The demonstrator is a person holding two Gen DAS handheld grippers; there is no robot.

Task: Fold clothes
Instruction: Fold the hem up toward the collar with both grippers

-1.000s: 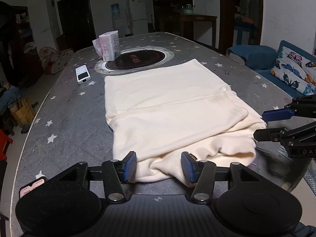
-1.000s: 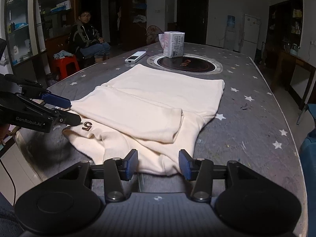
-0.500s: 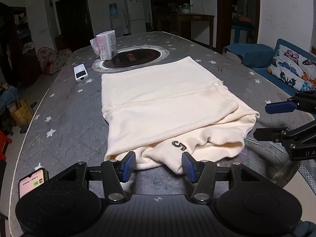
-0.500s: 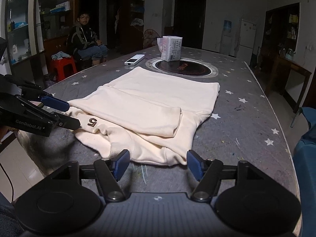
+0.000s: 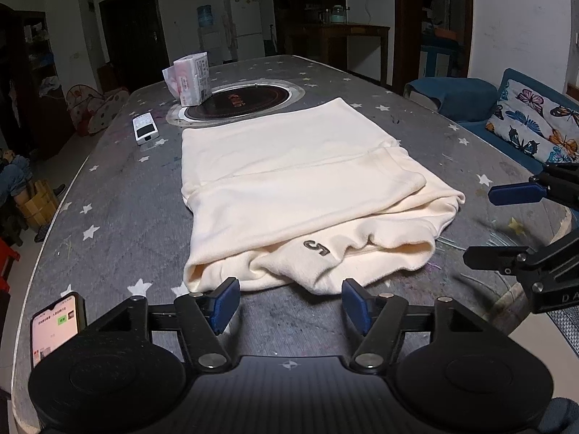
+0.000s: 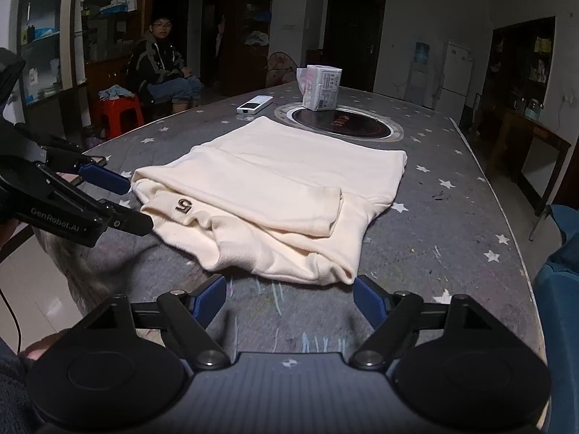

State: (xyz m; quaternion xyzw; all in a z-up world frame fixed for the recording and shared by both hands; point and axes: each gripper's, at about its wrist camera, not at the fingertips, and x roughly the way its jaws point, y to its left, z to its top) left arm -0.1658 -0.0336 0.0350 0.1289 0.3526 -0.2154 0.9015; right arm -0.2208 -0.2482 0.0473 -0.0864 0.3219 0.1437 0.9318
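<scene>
A long grey table (image 5: 108, 217) scattered with white stars is seen running from near to far, and its near half is covered by a cream garment (image 5: 289, 181). The garment is laid flat with its sides turned inward into a long panel, a sleeve layer resting on top and a dark "5" mark (image 5: 317, 247) shown at the rumpled near end; it is judged to be arranged lengthwise so a near-to-far fold can be made. Beyond it, a round inset cooktop (image 5: 239, 103) is set in the table, with a tissue pack (image 5: 190, 79) at its left rim and a white remote (image 5: 144, 130) further left. A lit phone (image 5: 54, 329) lies at the near left edge. The left gripper (image 5: 289, 302) is held wide apart at the near hem, nothing gripped. The right gripper (image 6: 289, 298) is likewise spread, empty, just short of the cloth.
</scene>
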